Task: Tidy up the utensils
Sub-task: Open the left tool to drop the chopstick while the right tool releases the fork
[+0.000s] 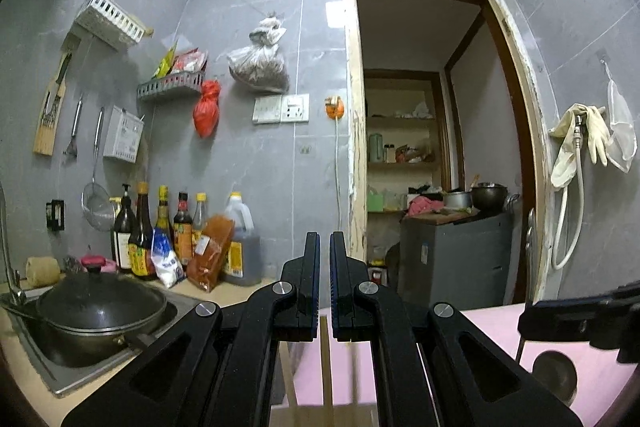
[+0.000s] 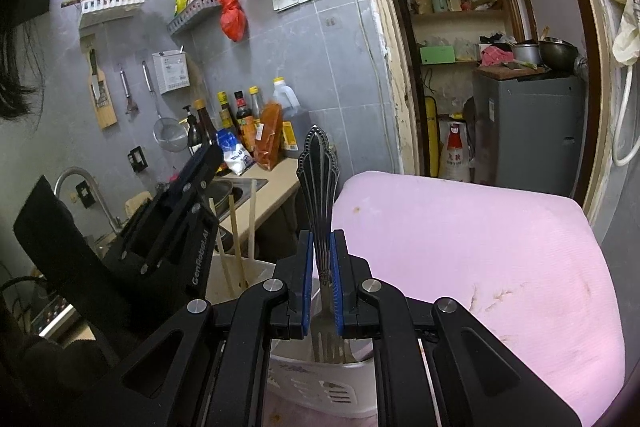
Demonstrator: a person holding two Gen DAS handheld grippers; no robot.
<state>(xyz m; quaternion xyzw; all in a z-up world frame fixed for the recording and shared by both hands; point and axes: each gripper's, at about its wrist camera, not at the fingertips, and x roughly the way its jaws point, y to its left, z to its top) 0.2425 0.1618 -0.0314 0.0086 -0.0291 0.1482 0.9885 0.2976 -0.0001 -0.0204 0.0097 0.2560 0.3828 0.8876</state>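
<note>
The fork stands upright between the blue pads of the right gripper, ornate handle up and tines down inside the white holder — held this way, I judge, so it can drop straight into that compartment. To its left, three wooden chopsticks lean in a neighbouring cup of the holder, with the left gripper just beside them; its fingers are drawn narrow, nearly touching, with nothing visibly between them. The holder sits on the pink cushion — the sink and bottle-lined desk lie far left.
</note>
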